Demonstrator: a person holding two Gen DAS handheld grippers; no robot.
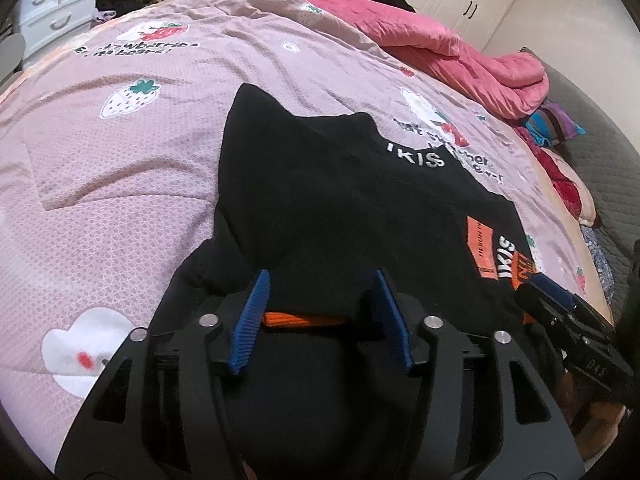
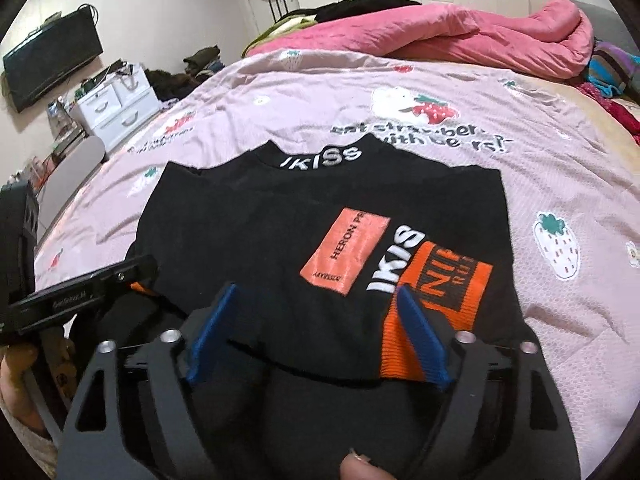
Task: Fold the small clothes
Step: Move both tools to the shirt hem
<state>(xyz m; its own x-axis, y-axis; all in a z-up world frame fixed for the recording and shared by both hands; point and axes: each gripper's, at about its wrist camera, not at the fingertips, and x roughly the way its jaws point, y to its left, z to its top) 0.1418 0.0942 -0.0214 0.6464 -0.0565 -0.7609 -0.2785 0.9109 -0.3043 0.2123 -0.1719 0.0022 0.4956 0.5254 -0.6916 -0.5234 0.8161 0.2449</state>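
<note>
A small black top (image 1: 340, 192) with white "IKISS" lettering and orange patches lies on the pink strawberry bedspread (image 1: 120, 184), its sleeves folded in. It also shows in the right wrist view (image 2: 280, 224). My left gripper (image 1: 320, 280) is open, its blue pads either side of the garment's near left hem, where an orange cuff (image 1: 304, 319) shows between them. My right gripper (image 2: 316, 294) is open over the near right hem, beside an orange ribbed cuff (image 2: 404, 360). The right gripper also shows in the left wrist view (image 1: 560, 296).
A crumpled pink quilt (image 2: 460, 36) lies along the far side of the bed, with dark clothes behind it. Colourful fabrics (image 1: 556, 124) pile at the right edge. White drawers (image 2: 116, 108) and a wall TV (image 2: 52, 60) stand left of the bed.
</note>
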